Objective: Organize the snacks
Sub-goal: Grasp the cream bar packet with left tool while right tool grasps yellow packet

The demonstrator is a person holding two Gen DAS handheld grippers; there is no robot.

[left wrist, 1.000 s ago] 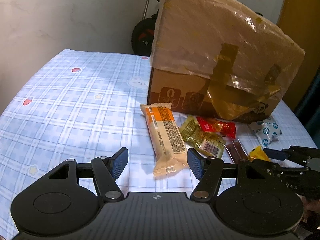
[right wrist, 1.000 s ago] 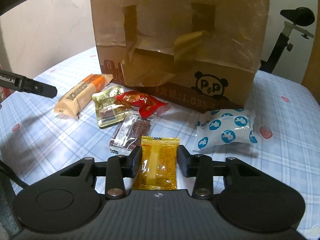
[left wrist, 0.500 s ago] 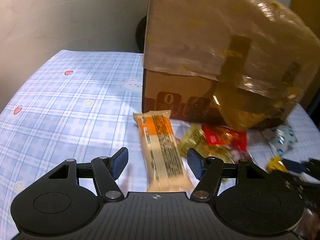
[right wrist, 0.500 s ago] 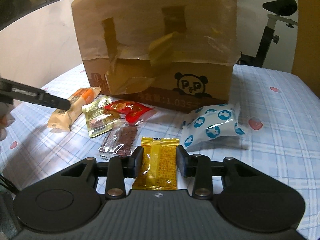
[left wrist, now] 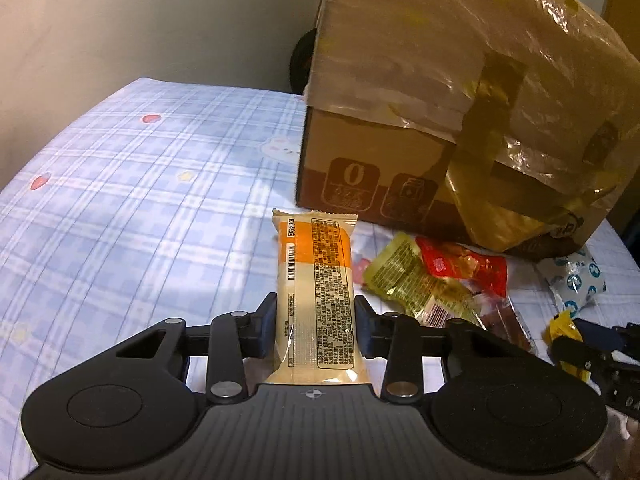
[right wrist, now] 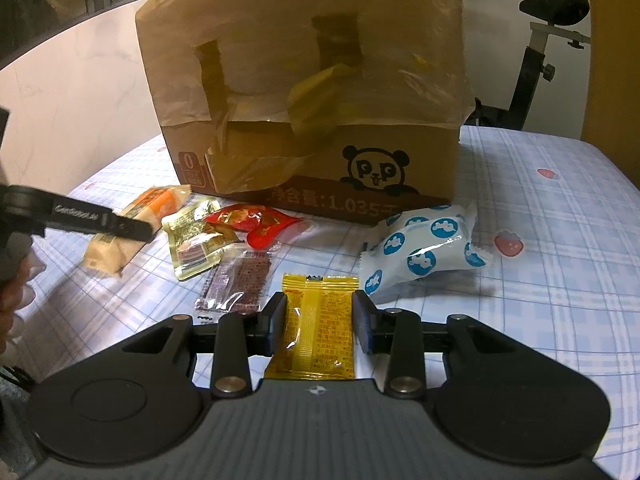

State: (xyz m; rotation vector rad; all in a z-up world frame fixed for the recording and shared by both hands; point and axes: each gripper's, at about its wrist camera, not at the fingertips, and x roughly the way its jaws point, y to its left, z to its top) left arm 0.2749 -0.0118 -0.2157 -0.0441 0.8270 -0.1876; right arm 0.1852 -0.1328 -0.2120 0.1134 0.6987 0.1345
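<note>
On the table (left wrist: 120, 220), at 6 o'clock of the box (left wrist: 420, 92), the left gripper (left wrist: 316, 328) was closing around the long orange bar (left wrist: 316, 280). Right gripper (right wrist: 320, 320) stayed clenched on the yellow packet (right wrist: 316, 320). Advice: let the pads seat squarely mid-bar before lifting.

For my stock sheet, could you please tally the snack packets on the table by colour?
Orange and cream: 1, the bar
Yellow: 1, the sachet
Yellow-green: 1, the pouch
Red: 1, the wrapper
Dark brown: 1, the clear packet
White with blue dots: 1, the bag
Total: 6
</note>
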